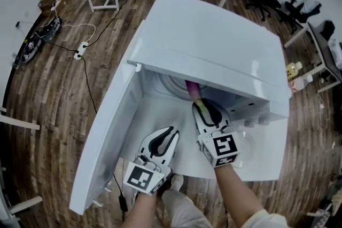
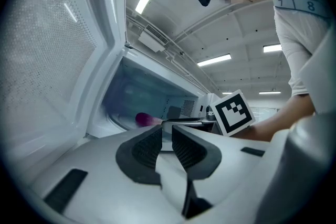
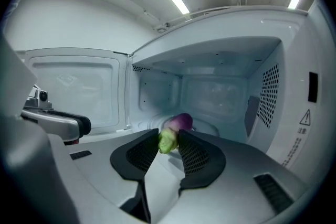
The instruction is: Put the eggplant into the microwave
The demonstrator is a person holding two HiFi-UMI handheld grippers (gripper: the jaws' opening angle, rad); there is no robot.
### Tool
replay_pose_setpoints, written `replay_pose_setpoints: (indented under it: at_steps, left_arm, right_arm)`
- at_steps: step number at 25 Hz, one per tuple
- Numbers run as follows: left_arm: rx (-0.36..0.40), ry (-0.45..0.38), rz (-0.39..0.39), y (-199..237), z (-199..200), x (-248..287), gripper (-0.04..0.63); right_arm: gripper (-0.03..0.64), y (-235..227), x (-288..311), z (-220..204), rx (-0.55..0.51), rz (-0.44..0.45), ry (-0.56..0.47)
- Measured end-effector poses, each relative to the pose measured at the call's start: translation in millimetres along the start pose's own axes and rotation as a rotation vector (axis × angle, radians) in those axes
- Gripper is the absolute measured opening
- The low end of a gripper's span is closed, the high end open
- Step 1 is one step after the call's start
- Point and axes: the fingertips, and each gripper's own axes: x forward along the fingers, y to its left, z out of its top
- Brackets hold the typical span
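Clasping one eggplant (image 3: 177, 124) inside one open microwave (image 1: 214, 45), right tongs (image 3: 169, 138).

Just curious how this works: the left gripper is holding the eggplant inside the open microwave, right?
No, it is the right gripper that holds the eggplant inside the open microwave; the left gripper is empty. The right gripper view shows it.

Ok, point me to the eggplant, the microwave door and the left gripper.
eggplant (image 3: 182, 123): right gripper view, purple body.
microwave door (image 1: 111, 139): head view, inner face.
left gripper (image 2: 167, 132): left gripper view, between its fingertips.
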Motion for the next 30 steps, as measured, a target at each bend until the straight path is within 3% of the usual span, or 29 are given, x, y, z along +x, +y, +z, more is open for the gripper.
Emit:
replay_pose_setpoints:
  at_steps: [15, 30]
  left_arm:
    - [0.001, -0.008, 0.033, 14, 1, 11, 0.049]
    - [0.004, 0.002, 0.018, 17, 3, 29, 0.049]
  right_arm:
    - [0.138, -12, 30, -19, 0.012, -0.029, 0.100]
    - [0.140, -20, 45, -22, 0.044, -0.063, 0.111]
